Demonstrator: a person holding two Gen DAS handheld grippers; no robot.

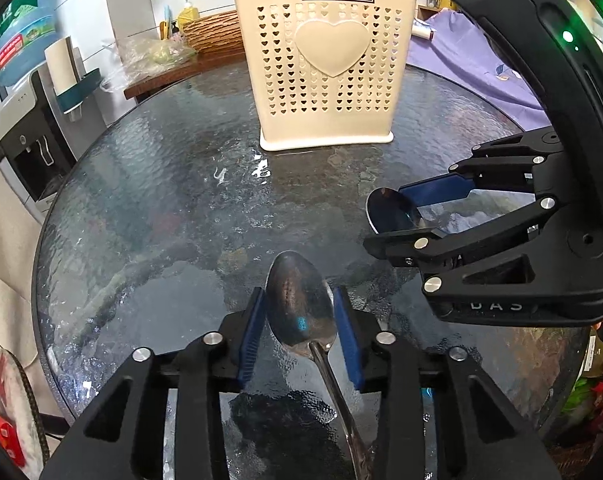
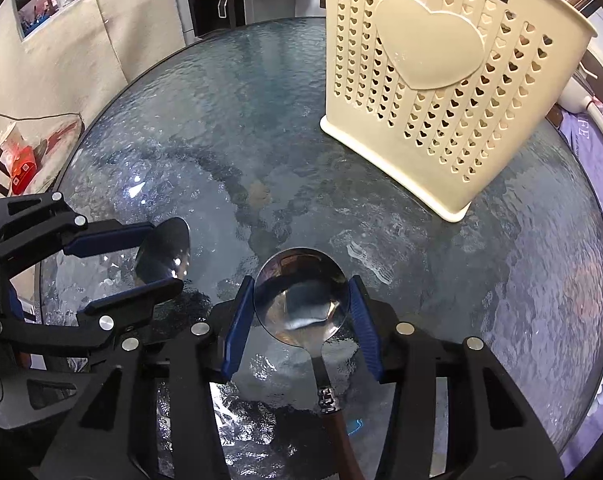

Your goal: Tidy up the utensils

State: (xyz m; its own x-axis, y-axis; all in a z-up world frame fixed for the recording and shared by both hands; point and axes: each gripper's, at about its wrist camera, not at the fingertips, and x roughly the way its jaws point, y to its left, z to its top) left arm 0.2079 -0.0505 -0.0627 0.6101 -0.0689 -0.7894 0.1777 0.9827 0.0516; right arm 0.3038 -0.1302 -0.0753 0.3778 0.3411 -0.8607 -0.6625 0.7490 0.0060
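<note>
Progress: partial, est. mid-task. Cream utensil holder (image 1: 325, 68) stands upright on glass table (image 1: 149, 184), far side; brown handles and a white ladle-type head already poke out of its top, so some items look stowed. Exact count can't be read.

Two spoons not yet in. Oval all-metal spoon (image 1: 301, 308) sits bowl-up between pads of left gripper (image 1: 301, 324); blue pads flank the bowl closely, both edges look touching, so judged clamped on it. Round spoon w/ brown handle (image 2: 301, 300) sits between pads of right gripper (image 2: 301, 320); pads hug the bowl rim either side, also judged clamped. Whether either spoon is lifted off the glass or resting on it: cannot tell.

Both grippers near table's front edge, well apart from holder, right one beside left.

Remaining, in my judgement: carry each spoon over holder rim, drop handle-down into a compartment. No other loose utensils seen on visible glass.
</note>
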